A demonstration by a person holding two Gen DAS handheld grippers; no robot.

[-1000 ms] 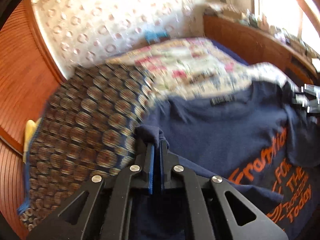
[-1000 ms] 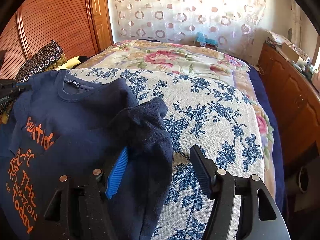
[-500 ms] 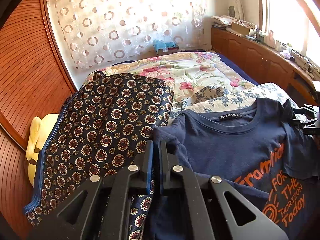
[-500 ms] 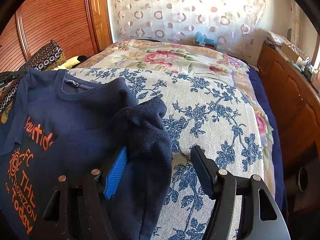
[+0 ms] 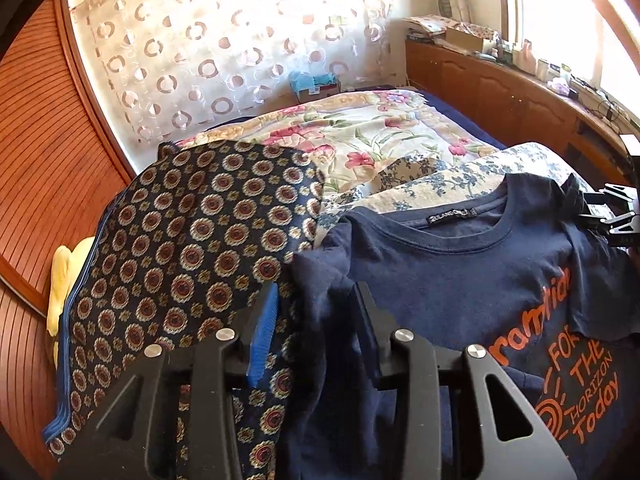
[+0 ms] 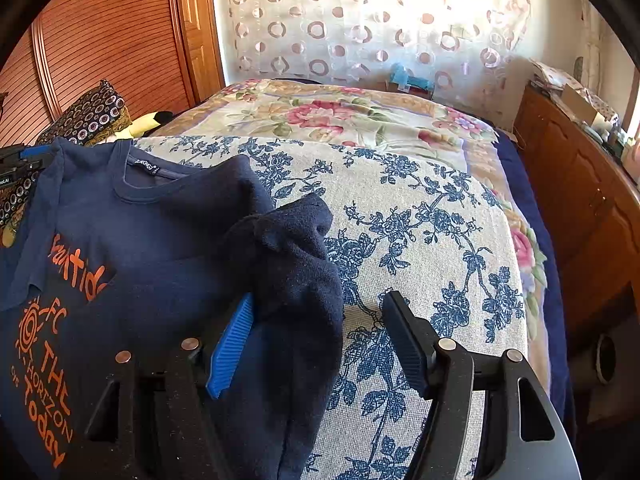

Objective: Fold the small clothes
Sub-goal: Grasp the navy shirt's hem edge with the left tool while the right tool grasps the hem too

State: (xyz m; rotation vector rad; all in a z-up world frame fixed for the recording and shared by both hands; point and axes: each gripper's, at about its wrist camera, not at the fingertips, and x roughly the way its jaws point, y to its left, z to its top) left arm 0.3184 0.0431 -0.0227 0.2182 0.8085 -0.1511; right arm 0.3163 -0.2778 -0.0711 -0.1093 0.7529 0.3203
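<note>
Left wrist: left hand-held gripper (image 5: 314, 312) jaws opening, navy t-shirt (image 5: 460, 276) sleeve between them, unclamped.

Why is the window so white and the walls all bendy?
Left wrist view: sunlight washes out the window and the fisheye lens bows the wooden wall. Right wrist view: the curtain glows, and the corners go dark.

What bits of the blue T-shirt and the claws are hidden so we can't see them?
- T-shirt bottom hem: cut off by the lower edge in both wrist views.
- Its orange print: partly covered by folded-in sleeves, so the words are incomplete.
- Left claw, jaws opening: sleeve fabric lies between; whether it touches the dark pad, can't tell.
- Right claw: in the left view only a sliver shows at the right edge.
- Collar label: too small to read.
</note>
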